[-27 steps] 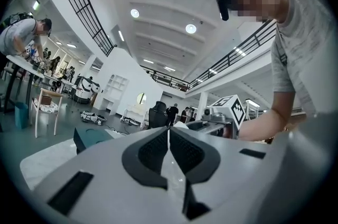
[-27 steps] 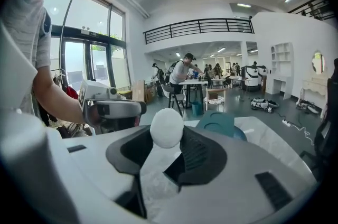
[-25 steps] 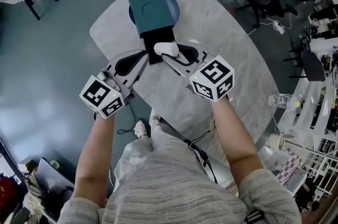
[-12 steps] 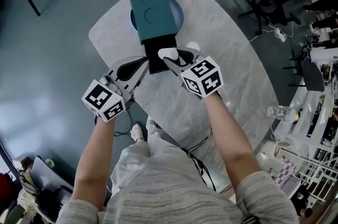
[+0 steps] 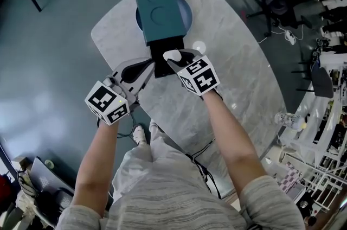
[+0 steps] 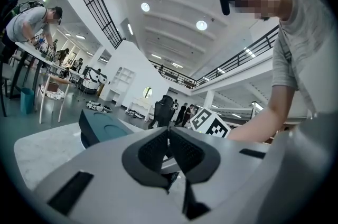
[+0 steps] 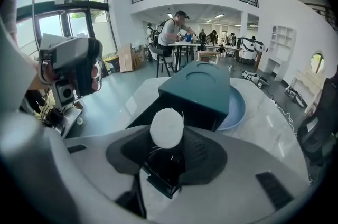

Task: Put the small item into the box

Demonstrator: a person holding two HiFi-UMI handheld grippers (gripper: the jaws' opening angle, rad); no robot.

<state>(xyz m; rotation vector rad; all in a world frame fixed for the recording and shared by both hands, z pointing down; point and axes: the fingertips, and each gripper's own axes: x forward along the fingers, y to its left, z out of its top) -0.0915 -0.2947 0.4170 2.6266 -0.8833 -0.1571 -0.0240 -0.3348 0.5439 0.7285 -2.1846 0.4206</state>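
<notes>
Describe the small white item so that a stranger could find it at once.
On the oval grey marble table stands a teal rectangular box with its black drawer pulled out. At that drawer, the right gripper pinches a round white fluffy pad, the only soft, fuzzy thing there.

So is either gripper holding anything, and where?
The right gripper pinches a white fluffy disc by one edge; the left gripper is shut, empty.

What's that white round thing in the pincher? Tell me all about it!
The white round thing is small, soft and fuzzy-looking, with loose fibres at its edge. The right gripper pinches its lower part between its jaws, so the top sticks out above them. It is held at the open black drawer of the teal box, touching nothing but the jaws.
</notes>
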